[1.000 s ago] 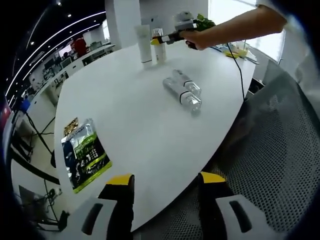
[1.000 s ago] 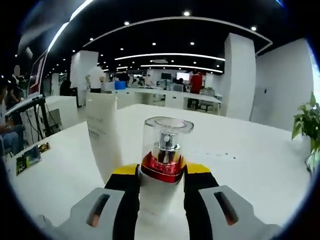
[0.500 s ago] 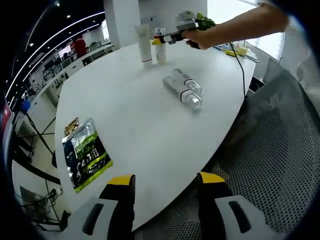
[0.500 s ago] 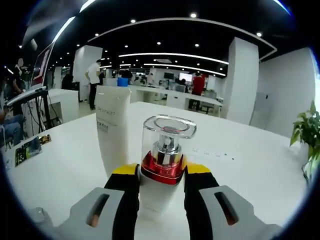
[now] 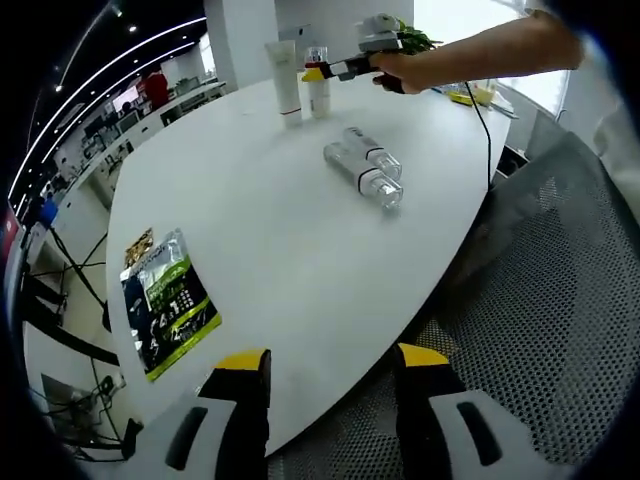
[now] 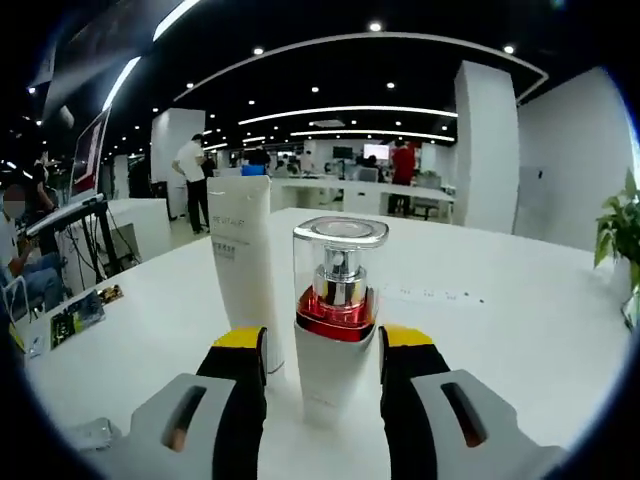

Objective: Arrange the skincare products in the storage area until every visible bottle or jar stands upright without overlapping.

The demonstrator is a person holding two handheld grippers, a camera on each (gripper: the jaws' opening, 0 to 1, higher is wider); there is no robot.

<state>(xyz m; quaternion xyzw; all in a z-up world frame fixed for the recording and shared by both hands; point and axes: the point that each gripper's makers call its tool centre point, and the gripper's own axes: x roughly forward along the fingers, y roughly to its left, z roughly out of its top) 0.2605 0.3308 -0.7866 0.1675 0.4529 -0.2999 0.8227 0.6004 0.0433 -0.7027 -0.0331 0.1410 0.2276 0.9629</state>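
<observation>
One pump bottle (image 6: pixel 334 310) and one white tube (image 6: pixel 246 265) stand upright side by side on the white table (image 5: pixel 270 240), the right gripper (image 6: pixel 322 365) spread apart around the bottle. Two clear bottles (image 5: pixel 364 170) lie flat mid-table; one green packet (image 5: pixel 165 303) lies near the left gripper (image 5: pixel 325 385), its jaws apart, holding nothing.

My left gripper (image 5: pixel 328 385) has two black jaws with yellow caps at the tips, set on pale grey housings with dark oval slots. My right gripper (image 6: pixel 322 375) is built the same way. In the left gripper view, my bare forearm (image 5: pixel 480 50) reaches in from the right, with a thin black cable (image 5: pixel 483 140) hanging below it.
</observation>
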